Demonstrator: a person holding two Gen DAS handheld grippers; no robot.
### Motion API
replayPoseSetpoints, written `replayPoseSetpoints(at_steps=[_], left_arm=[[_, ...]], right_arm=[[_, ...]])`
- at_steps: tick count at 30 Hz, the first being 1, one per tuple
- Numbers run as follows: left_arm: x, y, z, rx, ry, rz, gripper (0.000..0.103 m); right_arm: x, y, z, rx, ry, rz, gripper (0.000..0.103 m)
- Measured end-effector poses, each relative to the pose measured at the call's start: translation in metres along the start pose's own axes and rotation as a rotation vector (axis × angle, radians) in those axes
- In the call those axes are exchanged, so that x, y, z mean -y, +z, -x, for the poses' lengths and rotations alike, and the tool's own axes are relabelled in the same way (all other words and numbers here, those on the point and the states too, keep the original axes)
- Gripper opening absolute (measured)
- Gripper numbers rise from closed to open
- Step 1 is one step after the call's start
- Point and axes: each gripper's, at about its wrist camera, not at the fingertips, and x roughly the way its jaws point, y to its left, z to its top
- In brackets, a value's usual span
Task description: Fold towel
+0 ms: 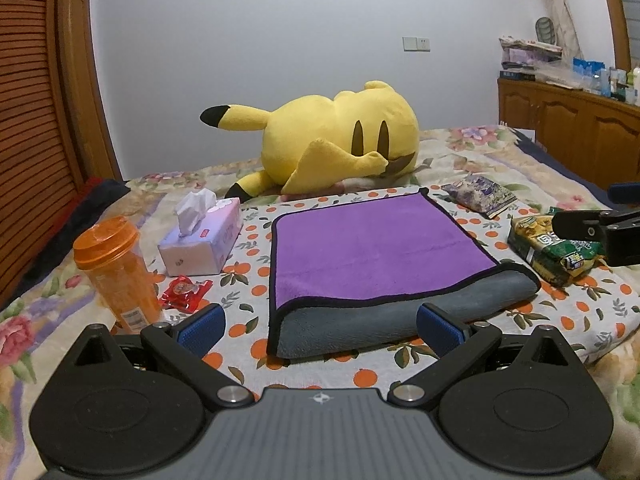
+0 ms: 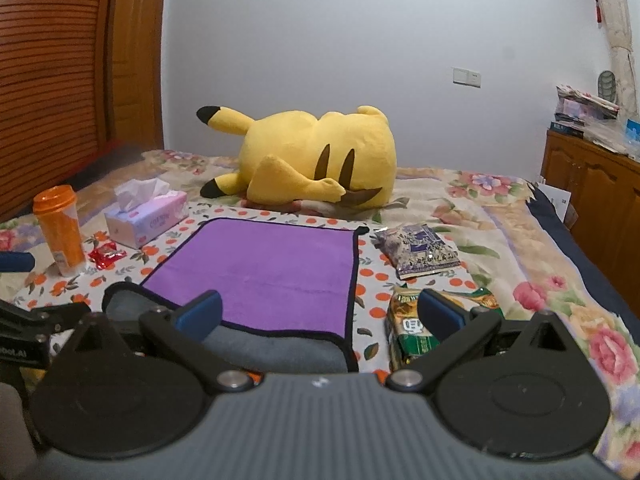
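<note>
You had the towel lying flat on the orange-print cloth in the middle of the bed, purple face up, with its near edge rolled over so the grey underside showed as a soft, thick lip. It looked like plush microfibre: light, limp, and likely to sag or slide over itself once lifted, so I judged it would want a hold at two points at once. The black-bound corners at the near edge seemed the best places to pinch, since the binding gives the pads something firmer than pile. Your left gripper hovered just short of that grey lip, its blue pads spread wide and holding nothing. Your right gripper sat over the towel's near right corner, fingers likewise apart and empty, one pad above the grey roll and the other above the green snack bag. As for containers, the orange bottle stood upright with its lid on, left of the towel; whether it held anything I could not tell. The tissue box beside it was open, one tissue standing out of the slot. A purple packet lay sealed to the towel's right, and a red wrapper near the bottle. All sat close enough that a swung fold could brush them.
</note>
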Motion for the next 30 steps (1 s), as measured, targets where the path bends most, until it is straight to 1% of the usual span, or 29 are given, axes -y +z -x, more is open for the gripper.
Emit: replayPoseSetpoints(at_steps=[16, 30], left_arm=[[-0.001, 0.004, -0.027, -0.027, -0.010, -0.003, 0.103], [-0.009, 0.007, -0.050, -0.054, -0.009, 0.004, 0.103]], right_arm=[[-0.004, 0.004, -0.033, -0.055, 0.034, 0.028, 0.103], [0.000, 0.005, -0.060, -0.091, 0.042, 0.037, 0.103]])
